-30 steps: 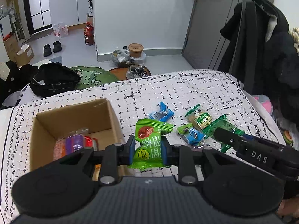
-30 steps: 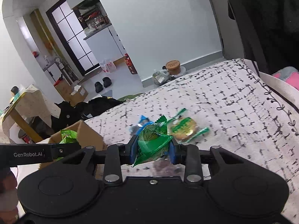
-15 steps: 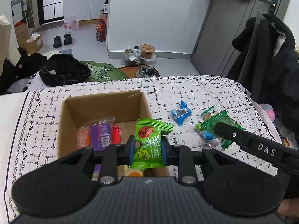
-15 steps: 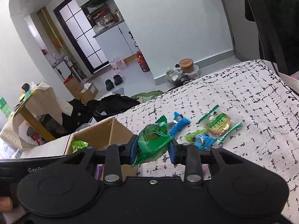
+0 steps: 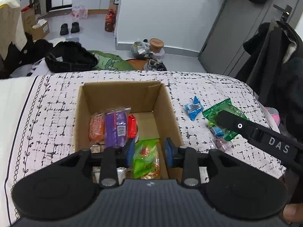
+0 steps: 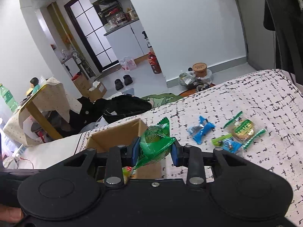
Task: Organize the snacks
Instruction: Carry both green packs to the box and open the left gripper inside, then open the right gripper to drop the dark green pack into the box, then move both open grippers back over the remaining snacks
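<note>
**Two packets at the box**

As the left gripper (image 5: 149,152) opens above the box (image 5: 168,102), its green packet (image 5: 144,158) sits loose between the parting jaws, over snacks already inside. The right gripper (image 6: 154,151) pinches a dark-green packet (image 6: 154,143) beside the box rim. Such wrappers look light, crinkly and slippery; a hold across the filled middle seems safest.

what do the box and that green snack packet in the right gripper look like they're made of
The box looks like plain brown cardboard: matte walls, and raw cut edges at the rim. The green snack packet looks like thin glossy plastic film: it crinkles, catches glints of light, is partly see-through, and has a zigzag-cut end.
</note>
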The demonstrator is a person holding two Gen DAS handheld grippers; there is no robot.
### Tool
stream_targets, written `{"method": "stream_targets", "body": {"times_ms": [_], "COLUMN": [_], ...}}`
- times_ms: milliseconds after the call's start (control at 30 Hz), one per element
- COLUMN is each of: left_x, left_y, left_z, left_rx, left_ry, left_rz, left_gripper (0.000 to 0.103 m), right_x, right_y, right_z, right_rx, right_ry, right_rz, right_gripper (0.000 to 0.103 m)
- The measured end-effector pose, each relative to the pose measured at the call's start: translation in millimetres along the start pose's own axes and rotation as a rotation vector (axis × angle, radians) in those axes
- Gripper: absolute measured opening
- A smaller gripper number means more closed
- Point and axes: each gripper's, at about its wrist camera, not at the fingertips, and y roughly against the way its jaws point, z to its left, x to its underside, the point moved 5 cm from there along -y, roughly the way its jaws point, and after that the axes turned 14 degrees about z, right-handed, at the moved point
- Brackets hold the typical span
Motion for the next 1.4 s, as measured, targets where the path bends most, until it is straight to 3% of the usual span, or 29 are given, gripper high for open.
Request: {"method": "stream_targets", "body": {"times_ms": [133, 600, 700, 767, 1000, 1400], "left_x": [-1.2, -7.5, -8.3, -8.8, -8.6, -12.0], "left_y": [6.3, 10.9, 10.5, 9.9, 6.8, 5.7], "left_z": [11.1, 42.1, 44.3, 45.0, 37.7, 16.9], "left_rx": [0.004, -0.068, -0.069, -0.068, -0.081, -0.111], "left_ry": [0.051, 0.153, 0.163, 0.164, 0.135, 0.077], "left_rz": [-0.025, -0.062, -0.063, -0.061, -0.061, -0.065], "left_gripper": [0.049, 0.058, 0.059, 0.061, 0.082, 0.097], "right_x": [-0.2, -9.2, -13.0, -13.9, -11.2, -4.8], "right_y": [-2.8, -20.0, -24.5, -27.4, -23.1, -2.4], "right_z": [9.1, 41.7, 46.1, 46.8, 35.7, -3.5], "right_rx": [-0.001, -0.007, -0.017, -0.017, 0.016, 0.077], "right_ry": [0.016, 0.064, 0.067, 0.07, 0.057, 0.013], "right_rz": [0.004, 0.018, 0.016, 0.025, 0.03, 0.026], "right_gripper": [0.033, 0.034, 0.041, 0.048, 0.051, 0.061]}}
